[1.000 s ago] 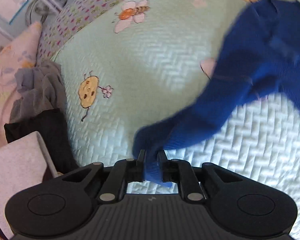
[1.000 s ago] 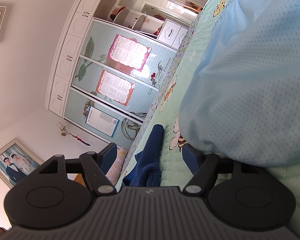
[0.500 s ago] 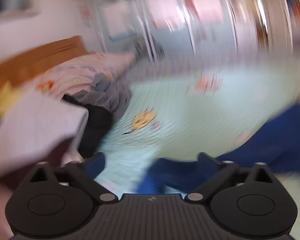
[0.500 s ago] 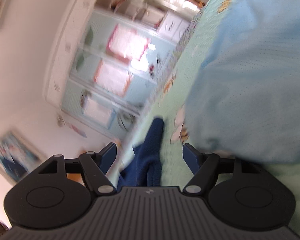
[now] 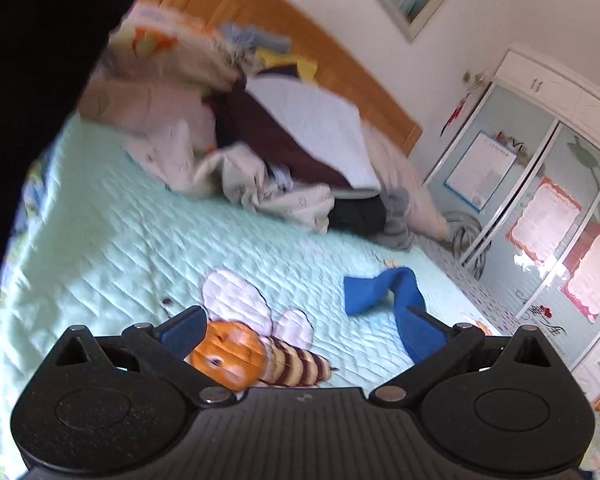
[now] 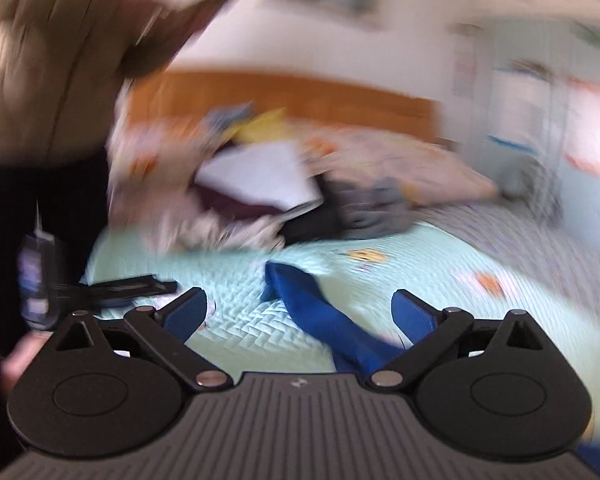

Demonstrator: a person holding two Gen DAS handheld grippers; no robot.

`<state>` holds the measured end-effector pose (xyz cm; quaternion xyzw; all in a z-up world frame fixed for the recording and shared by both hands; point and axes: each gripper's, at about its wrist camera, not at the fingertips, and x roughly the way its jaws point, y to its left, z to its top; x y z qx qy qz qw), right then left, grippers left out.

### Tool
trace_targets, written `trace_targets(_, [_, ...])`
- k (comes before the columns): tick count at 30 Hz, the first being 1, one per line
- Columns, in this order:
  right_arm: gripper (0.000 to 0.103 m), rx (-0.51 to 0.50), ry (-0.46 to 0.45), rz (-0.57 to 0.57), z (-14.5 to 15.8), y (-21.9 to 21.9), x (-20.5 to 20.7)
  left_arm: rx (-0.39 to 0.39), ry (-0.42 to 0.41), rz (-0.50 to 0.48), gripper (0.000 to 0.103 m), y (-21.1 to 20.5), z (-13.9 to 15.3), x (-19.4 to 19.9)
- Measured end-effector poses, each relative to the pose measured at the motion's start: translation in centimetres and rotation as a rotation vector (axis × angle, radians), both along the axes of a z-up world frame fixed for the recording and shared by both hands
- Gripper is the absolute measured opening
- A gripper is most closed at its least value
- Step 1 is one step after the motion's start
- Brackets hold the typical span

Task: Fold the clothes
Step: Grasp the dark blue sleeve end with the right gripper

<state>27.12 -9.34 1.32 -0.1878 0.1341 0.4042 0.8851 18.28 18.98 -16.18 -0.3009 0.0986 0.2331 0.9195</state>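
A dark blue garment [image 5: 380, 292] lies crumpled on the mint quilted bedspread [image 5: 140, 240], to the right of a bee print. My left gripper [image 5: 304, 332] hovers above the quilt, open wide, with nothing between its fingers; the garment's end passes beside the right fingertip [image 5: 424, 332]. In the blurred right wrist view, the blue garment [image 6: 324, 316] runs along the bed under my right gripper [image 6: 302, 314]. Its jaws are opening and the pads stand apart from the cloth.
A heap of unfolded clothes [image 5: 300, 152] and pillows sits against the wooden headboard [image 5: 300, 52]. A wardrobe with glass doors [image 5: 540, 220] stands to the right. A person's torso in a beige top [image 6: 40, 60] fills the left of the right wrist view.
My left gripper let go of the blue garment, opened wide and rolled round towards the headboard. My right gripper swung away from the light-blue cloth, rolled level and widened its jaws.
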Motion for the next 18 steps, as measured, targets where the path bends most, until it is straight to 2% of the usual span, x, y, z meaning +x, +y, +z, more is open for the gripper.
trace_targets(2, [0.098,-0.167,-0.105,0.027,-1.5,6.1,2.7,0.070,-0.019,0.006,0.102,-0.2,0.8,0.1])
trace_targets(3, [0.097,-0.218,-0.123,0.030,-2.3,8.6,4.3,0.115,-0.045,0.040,0.102,-0.2,1.2,-0.3])
trace_targets(6, [0.093,-0.331,-0.141,0.048,-5.3,14.0,8.0,0.189,-0.104,0.108,0.102,-0.7,2.2,-1.1])
trace_targets(8, [0.086,-0.399,-0.148,0.057,-7.4,16.7,9.9,0.240,-0.108,0.090,0.102,-1.4,2.7,-1.1])
trace_targets(10, [0.057,-0.466,-0.145,0.061,-9.4,19.2,11.7,0.296,-0.104,0.082,0.103,-2.4,2.9,-1.1])
trace_targets(12, [0.047,-0.507,-0.107,0.055,-10.8,20.7,13.2,0.328,-0.103,0.057,0.103,-3.1,3.1,-0.9])
trace_targets(16, [0.040,-0.549,-0.104,0.060,-12.7,22.6,14.5,0.370,-0.112,-0.018,0.103,-3.9,2.5,-0.8])
trace_targets(17, [0.035,-0.552,-0.097,0.067,-12.8,22.7,14.5,0.369,-0.109,-0.035,0.103,-3.8,2.3,-0.6])
trace_targets(18, [0.014,-0.553,-0.082,0.075,-12.6,22.8,14.7,0.362,-0.103,-0.041,0.103,-3.7,2.1,-0.4])
